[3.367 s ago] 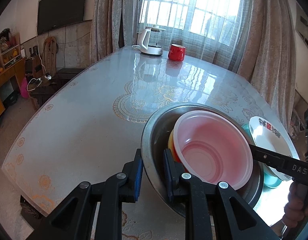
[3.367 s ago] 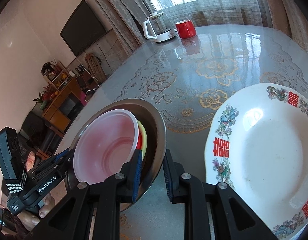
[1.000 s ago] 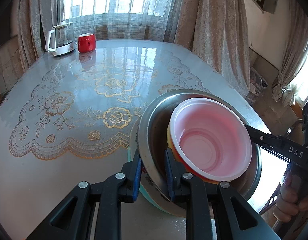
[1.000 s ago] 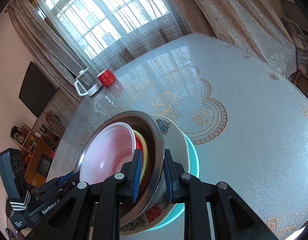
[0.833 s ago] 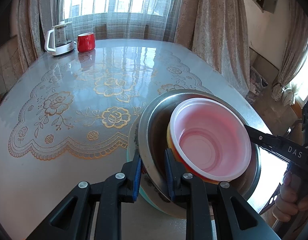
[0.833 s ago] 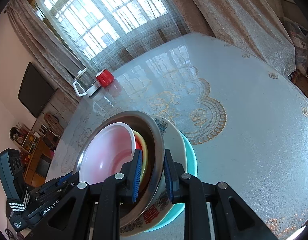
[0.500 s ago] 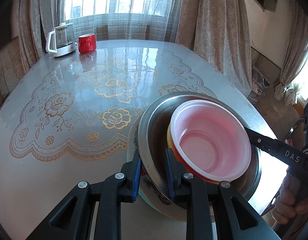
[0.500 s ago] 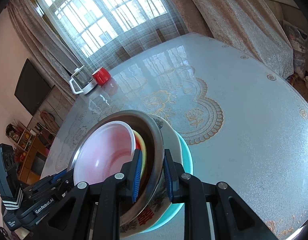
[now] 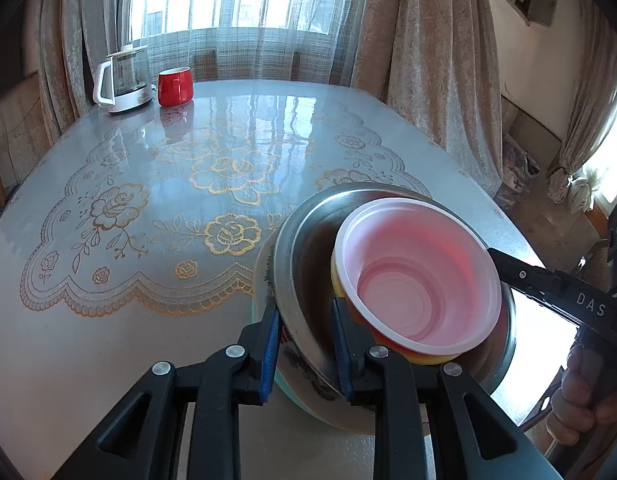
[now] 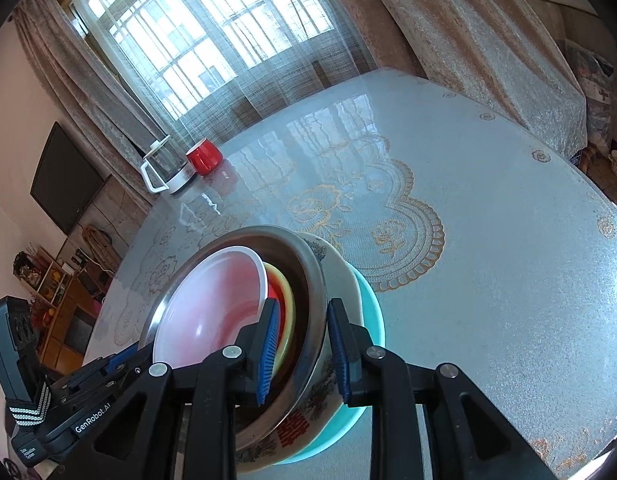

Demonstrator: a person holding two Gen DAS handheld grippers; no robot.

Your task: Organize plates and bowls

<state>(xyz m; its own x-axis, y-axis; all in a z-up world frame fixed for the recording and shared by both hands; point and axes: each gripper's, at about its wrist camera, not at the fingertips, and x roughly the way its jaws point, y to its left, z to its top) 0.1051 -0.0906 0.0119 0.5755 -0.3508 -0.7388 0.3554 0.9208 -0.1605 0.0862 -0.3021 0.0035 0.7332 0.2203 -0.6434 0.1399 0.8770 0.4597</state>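
A steel bowl (image 9: 304,248) (image 10: 310,264) sits on a white floral plate (image 10: 344,280), which lies on a teal plate (image 10: 370,308). Nested in the steel bowl are a pale pink plastic bowl (image 9: 420,280) (image 10: 212,308), a yellow bowl (image 10: 286,296) and a red bowl (image 10: 274,292). My left gripper (image 9: 304,312) is shut on the steel bowl's near rim. On the opposite rim, my right gripper (image 10: 302,304) has its jaws opening. The rim stands between its pads, and a gap shows on the inner side.
The stack is near the corner of a glossy table (image 9: 108,320) with a gold lace pattern. A glass kettle (image 9: 122,80) and a red mug (image 9: 175,87) stand at the far end by the window. A hand (image 9: 580,412) holds the right gripper beyond the table edge.
Since the oldest frames the steel bowl has been carried across and set on the floral plate. Over the last second both hands stayed still and the right jaws spread slightly.
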